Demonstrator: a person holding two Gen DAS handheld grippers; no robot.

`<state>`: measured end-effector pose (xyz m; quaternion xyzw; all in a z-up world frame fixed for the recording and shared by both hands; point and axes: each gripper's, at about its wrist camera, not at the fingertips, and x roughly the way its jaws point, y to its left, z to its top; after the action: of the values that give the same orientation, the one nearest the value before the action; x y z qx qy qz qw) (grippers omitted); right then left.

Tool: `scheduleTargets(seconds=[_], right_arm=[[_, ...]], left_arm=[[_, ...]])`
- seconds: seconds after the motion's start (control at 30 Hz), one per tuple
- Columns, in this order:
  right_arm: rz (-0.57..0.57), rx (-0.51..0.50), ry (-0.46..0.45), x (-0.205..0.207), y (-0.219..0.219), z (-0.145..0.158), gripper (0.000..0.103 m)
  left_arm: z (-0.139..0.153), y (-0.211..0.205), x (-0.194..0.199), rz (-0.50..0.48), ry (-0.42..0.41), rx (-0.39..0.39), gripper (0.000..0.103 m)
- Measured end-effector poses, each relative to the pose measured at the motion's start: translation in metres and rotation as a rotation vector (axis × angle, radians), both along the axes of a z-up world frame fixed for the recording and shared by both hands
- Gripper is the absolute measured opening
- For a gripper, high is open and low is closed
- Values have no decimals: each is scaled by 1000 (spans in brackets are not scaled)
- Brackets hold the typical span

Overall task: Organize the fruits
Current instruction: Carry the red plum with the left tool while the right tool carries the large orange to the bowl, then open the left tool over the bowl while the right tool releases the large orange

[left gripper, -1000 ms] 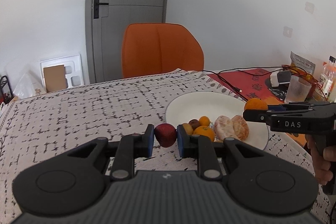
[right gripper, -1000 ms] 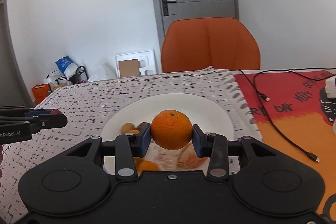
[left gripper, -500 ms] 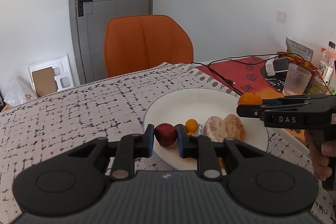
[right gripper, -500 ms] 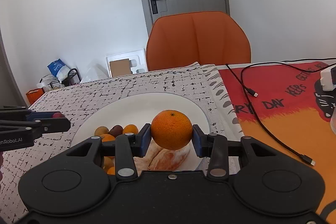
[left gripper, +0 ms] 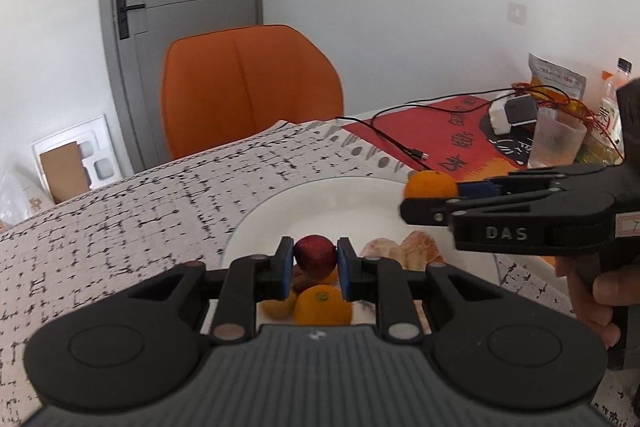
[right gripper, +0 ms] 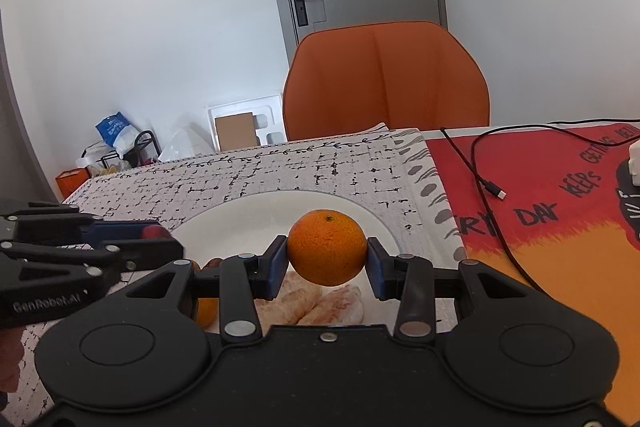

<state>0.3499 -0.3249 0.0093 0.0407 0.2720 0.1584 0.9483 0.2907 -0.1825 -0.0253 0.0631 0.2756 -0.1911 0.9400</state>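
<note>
Fruit is in both grippers, above the plate (right gripper: 384, 227). The right gripper (right gripper: 327, 254) pinches an orange (right gripper: 327, 251) at its widest part; it looks firm and light. The left gripper (left gripper: 315, 263) pinches a small red fruit (left gripper: 315, 255), probably softer. Only the left view shows the glass (left gripper: 557, 137); only the right shows peeled segments (right gripper: 320, 303) clearly.

The orange (right gripper: 327, 247) is showing a dimpled, slightly shiny skin, and the dark red fruit (left gripper: 315, 255) is looking smooth and dull. The white plate (right gripper: 248, 223) is looking like glazed ceramic, smooth and glossy. The tablecloth (left gripper: 132, 211) is appearing as matt woven cloth. The chair (right gripper: 386, 75) is wearing smooth orange upholstery. The glass (left gripper: 558, 143) is looking ribbed and cloudy.
</note>
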Motion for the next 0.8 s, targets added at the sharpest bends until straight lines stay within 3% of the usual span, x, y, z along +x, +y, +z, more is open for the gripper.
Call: scheduleTargets(seconds=[0.03,0.1,0.13,0.3,0.47,0.8], right_arm=[[2,4,-2,1,0,0,40],[7,17,-12,1,-1,0,56],[-1,15,-16,-1,-1,2,58],[-7,16,-20,-10,-2,6,59],[-11,14,-23,-24,1,5,66],[-10,14,-13,-44,9,6,73]], left_arm=[[0,-2,0,-3,3,1,21],[-1,-2,1,1,3,-2,24],[0,-2,1,8,6,-4,25],[2,10,-1,40,18,-12,29],[7,24,-11,67,13,-24,46],[18,48,-37,125,-17,-26,65]])
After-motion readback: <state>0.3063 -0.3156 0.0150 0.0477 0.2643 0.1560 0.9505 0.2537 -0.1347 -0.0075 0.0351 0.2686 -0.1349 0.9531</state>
